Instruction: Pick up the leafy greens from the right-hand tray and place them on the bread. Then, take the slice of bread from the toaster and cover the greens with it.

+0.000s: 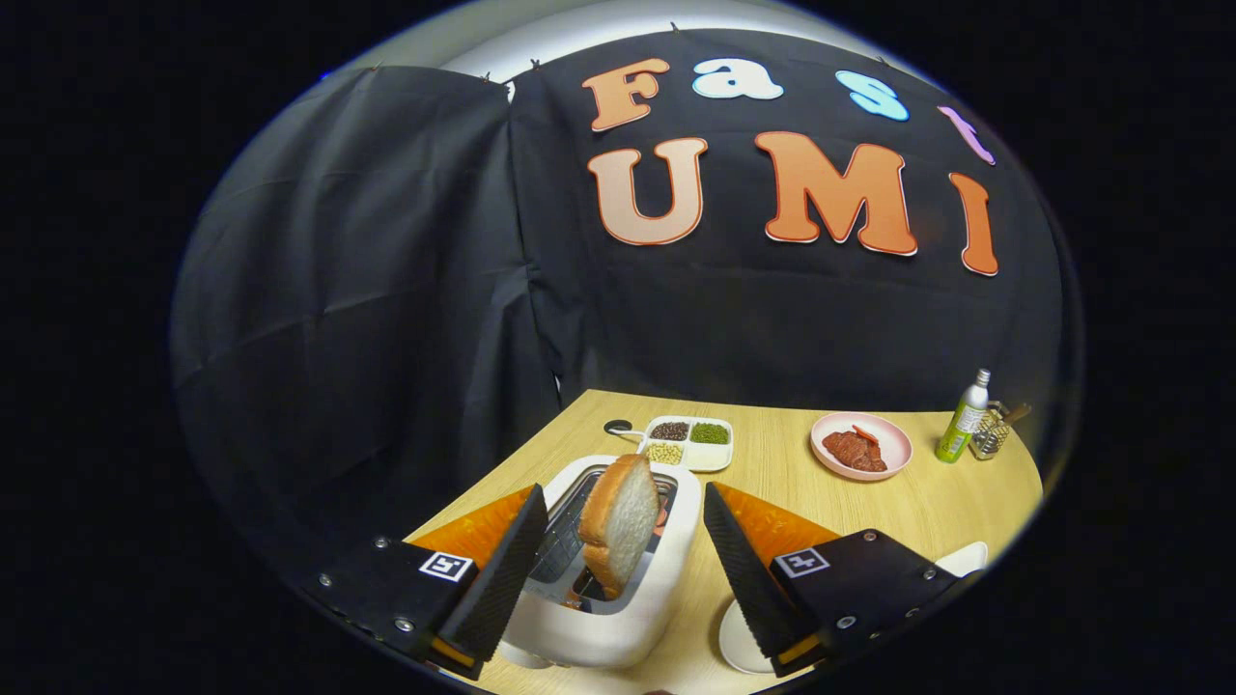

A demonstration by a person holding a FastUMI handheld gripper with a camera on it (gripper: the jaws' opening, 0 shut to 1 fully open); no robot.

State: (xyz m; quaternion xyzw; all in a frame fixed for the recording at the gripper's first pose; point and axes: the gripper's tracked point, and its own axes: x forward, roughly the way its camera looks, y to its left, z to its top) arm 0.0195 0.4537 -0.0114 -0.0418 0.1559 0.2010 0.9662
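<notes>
The handheld 2-finger gripper [618, 555] has 2 wedge-shaped fingers [502, 569] whose inner faces carry a fine ribbed texture. Each finger is mounted on a flat, matte black plate [391, 584] studded with small silver screws. Each plate bears 1 small square black-and-white marker [445, 566] near the finger's base.

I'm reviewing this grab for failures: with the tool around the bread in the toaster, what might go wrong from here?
1. The bread slice leans tilted in the toaster slot, and the tool is open with both fingers apart from it; closing unevenly could push it over or catch a corner.
2. The soft slice may crush or tear if squeezed hard.
3. The fingers flank the toaster closely, so one could bump it and shift it on the table.
</notes>
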